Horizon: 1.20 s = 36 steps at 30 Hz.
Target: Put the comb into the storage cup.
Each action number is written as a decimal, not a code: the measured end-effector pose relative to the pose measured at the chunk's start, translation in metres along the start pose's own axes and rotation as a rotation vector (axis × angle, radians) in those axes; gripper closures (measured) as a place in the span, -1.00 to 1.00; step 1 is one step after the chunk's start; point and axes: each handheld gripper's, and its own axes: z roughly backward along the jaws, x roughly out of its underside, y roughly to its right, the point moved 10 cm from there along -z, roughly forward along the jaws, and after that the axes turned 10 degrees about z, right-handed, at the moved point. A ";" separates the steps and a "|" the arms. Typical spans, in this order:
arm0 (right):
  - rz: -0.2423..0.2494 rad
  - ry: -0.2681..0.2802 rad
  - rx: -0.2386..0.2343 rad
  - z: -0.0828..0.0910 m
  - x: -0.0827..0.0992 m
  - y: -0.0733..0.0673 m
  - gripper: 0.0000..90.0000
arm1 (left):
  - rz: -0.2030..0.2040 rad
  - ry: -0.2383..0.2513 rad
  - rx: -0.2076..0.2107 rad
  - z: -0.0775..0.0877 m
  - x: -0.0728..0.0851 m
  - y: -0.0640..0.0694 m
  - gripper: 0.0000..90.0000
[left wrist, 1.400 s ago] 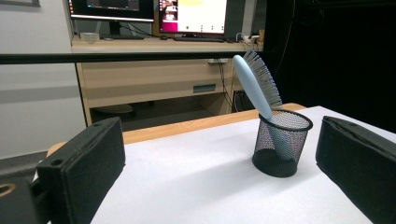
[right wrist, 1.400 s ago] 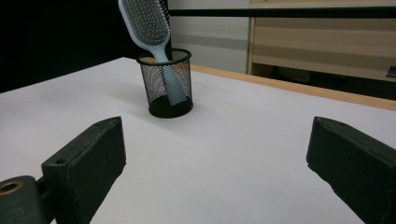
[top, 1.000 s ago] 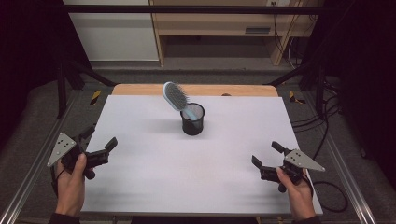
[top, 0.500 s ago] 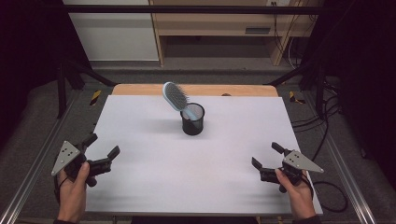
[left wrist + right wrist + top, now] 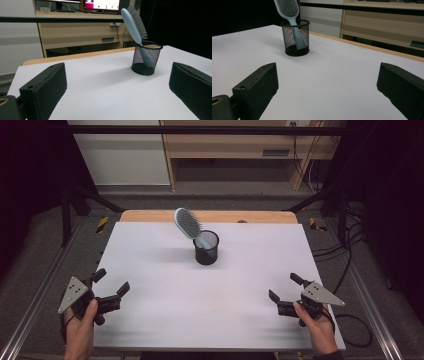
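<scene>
Black mesh cup (image 5: 206,248) standing upright near the table's (image 5: 150,320) far middle, pale blue brush (image 5: 188,223) handle-down inside. Long axis tilted: head up and leaning toward the left and far side, bristles facing the right gripper's side, handle end resting in the cup's bottom. Left gripper (image 5: 110,290) and right gripper (image 5: 283,293) both at the near corners, well apart from the cup, jaws spread wide, holding nothing. Likely trouble: pulling the leaning brush sideways instead of along its axis, dragging or tipping the light cup; pinching the bristles, slipping off.
</scene>
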 end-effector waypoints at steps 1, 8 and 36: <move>0.002 0.000 -0.001 0.000 0.000 0.000 -0.91 | -0.001 0.001 0.001 0.000 0.000 0.000 -0.97; 0.003 0.004 -0.003 0.000 0.000 -0.001 -0.91 | -0.018 -0.001 0.000 0.000 0.005 0.004 -0.97; 0.034 -0.002 -0.079 -0.009 0.003 -0.020 -0.91 | -0.020 -0.040 0.049 -0.008 0.026 0.016 -0.97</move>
